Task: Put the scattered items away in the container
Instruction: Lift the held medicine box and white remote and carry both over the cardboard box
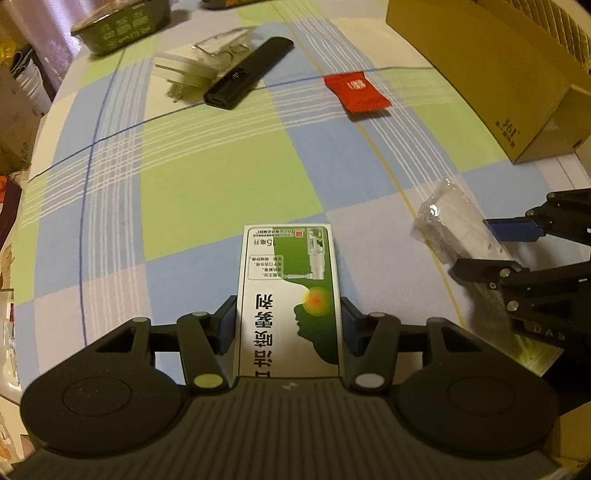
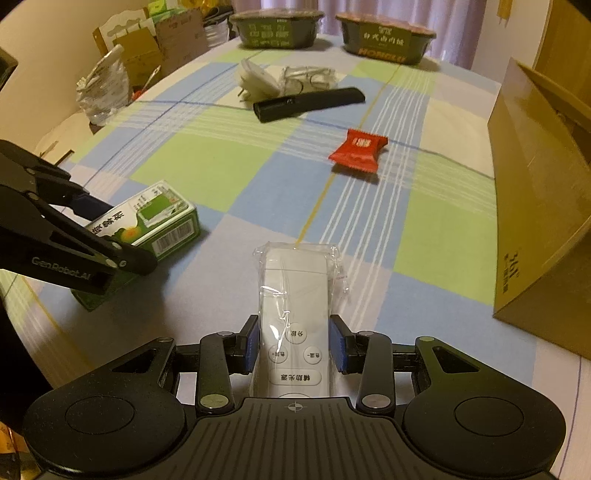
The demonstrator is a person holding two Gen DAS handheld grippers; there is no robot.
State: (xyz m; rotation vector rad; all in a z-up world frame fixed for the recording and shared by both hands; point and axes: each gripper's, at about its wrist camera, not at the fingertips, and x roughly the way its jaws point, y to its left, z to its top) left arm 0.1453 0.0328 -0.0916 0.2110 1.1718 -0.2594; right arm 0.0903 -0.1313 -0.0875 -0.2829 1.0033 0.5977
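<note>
A green and white medicine box (image 1: 291, 280) lies lengthwise between the fingers of my left gripper (image 1: 288, 317), whose blue pads press both of its long sides. The right wrist view shows the same box (image 2: 159, 218) low over the checked cloth, with the left gripper (image 2: 114, 232) around it. My right gripper (image 2: 295, 339) is shut on a white remote in clear plastic wrap (image 2: 293, 291). In the left wrist view this remote (image 1: 454, 218) is seen between the right gripper's (image 1: 476, 245) fingers. The open cardboard box (image 2: 535, 221) (image 1: 480, 74) stands to the right.
On the cloth farther ahead lie a red sachet (image 2: 358, 151) (image 1: 356, 92), a black remote (image 2: 310, 103) (image 1: 251, 74), a white plug (image 2: 255, 81) and glasses in a clear case (image 2: 306, 77). Two green food tubs (image 2: 277, 29) (image 2: 384, 37) stand at the far edge. Clutter lines the left side.
</note>
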